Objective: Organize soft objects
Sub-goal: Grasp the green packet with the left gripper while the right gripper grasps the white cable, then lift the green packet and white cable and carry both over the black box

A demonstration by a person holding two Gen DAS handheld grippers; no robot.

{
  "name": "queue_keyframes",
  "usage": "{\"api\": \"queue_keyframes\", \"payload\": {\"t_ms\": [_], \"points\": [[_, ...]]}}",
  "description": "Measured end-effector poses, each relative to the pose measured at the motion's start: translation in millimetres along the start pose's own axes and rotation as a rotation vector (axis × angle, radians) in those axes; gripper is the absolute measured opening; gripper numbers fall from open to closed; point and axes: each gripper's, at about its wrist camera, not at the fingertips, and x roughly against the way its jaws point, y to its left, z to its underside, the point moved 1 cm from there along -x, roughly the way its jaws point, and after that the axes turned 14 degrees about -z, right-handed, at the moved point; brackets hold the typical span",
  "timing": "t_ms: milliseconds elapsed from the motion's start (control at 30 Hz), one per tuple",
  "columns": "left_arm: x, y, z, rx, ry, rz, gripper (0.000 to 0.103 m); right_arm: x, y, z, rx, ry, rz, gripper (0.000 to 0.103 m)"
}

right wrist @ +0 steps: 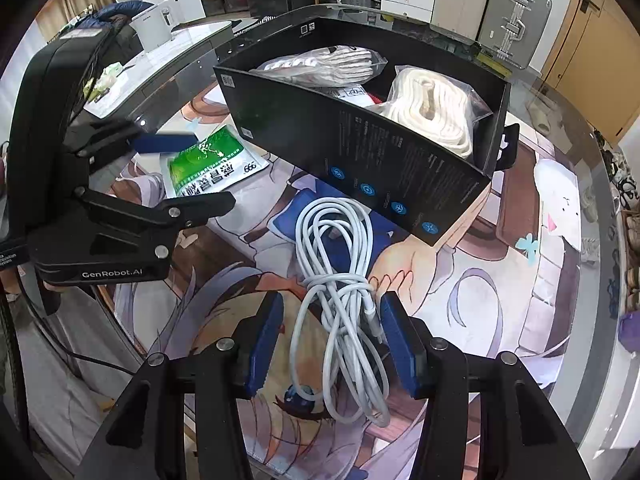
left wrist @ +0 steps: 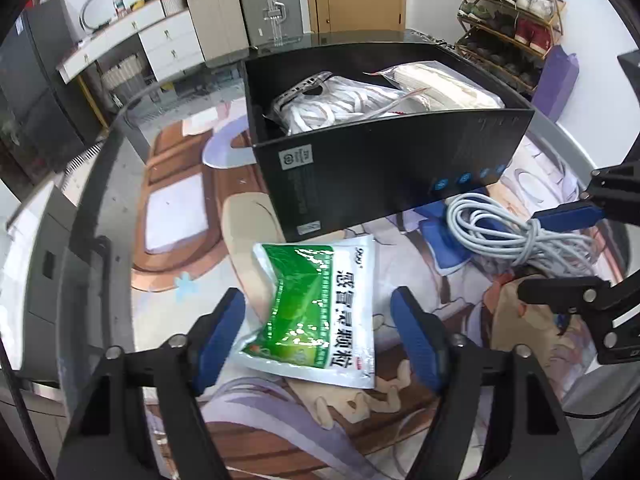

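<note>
The left gripper (left wrist: 318, 316) is spread around the green sachet (left wrist: 316, 312), pads clear of it. The right gripper (right wrist: 332, 340) is spread around the white cable (right wrist: 340, 280). Both things lie on the mat (right wrist: 480, 288) just beside the black box (right wrist: 360, 152), which holds two white bundles.
</note>
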Motion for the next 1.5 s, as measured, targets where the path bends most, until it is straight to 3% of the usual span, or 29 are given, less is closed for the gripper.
{"api": "queue_keyframes", "payload": {"t_ms": [67, 200, 333, 467, 567, 1167, 1500], "points": [[2, -1, 0, -0.002, 0.006, 0.034, 0.052, 2, 1, -1, 0.0, -0.007, -0.006, 0.052], [6, -4, 1, -0.022, 0.001, 0.037, 0.046, 1, 0, 0, 0.016, 0.013, 0.003, 0.052], [14, -4, 0, -0.027, -0.005, 0.048, 0.033, -3, 5, 1, 0.028, 0.026, 0.02, 0.05], [21, -11, 2, -0.054, -0.01, 0.057, 0.03, -9, 8, 5, 0.043, 0.046, 0.026, 0.031], [28, -15, 1, -0.058, -0.023, 0.063, 0.029, -6, 12, 4, 0.044, 0.037, 0.014, 0.027], [58, -3, -7, -0.029, -0.083, 0.089, 0.029, 38, 32, 5, 0.069, -0.068, -0.027, 0.026], [91, 6, -17, -0.013, -0.18, 0.077, 0.029, 100, 53, 1, 0.067, -0.249, -0.036, 0.026]]}}
